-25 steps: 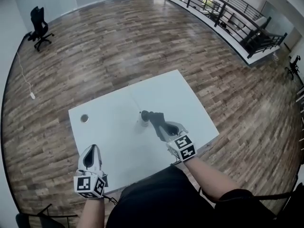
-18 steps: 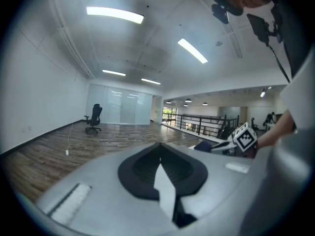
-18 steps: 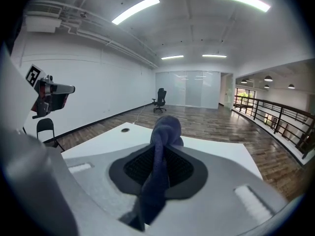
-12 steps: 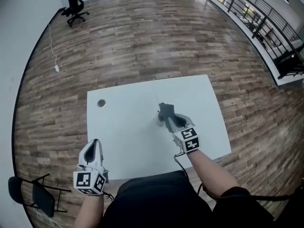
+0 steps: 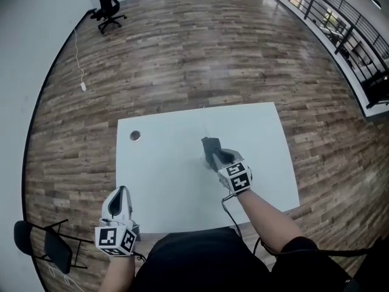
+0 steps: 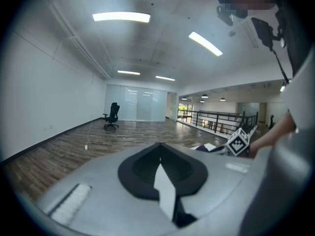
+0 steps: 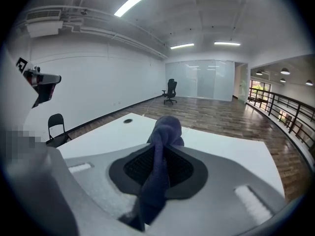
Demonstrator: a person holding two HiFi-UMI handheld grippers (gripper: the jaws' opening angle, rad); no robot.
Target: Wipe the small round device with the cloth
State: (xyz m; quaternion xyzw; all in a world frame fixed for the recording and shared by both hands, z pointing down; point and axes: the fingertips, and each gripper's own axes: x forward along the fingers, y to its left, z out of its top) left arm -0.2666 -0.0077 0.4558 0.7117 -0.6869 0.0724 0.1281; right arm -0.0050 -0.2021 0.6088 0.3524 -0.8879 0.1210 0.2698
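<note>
Your right gripper point(image 5: 214, 155) is clenched on the dark blue, soft woven cloth point(image 5: 209, 143). The cloth bunches into a rounded wad past the jaw tips and trails back between the ribbed black pads. The small, round, pale device point(image 5: 201, 159) sits near the middle of the smooth white table point(image 5: 158, 181). It lies just left of and below the wad, mostly hidden by it, and being round it has no long axis to favour. This hand is far nearer. Your left gripper point(image 5: 121, 191) hangs off the near edge, well apart, jaws closed on nothing.
</note>
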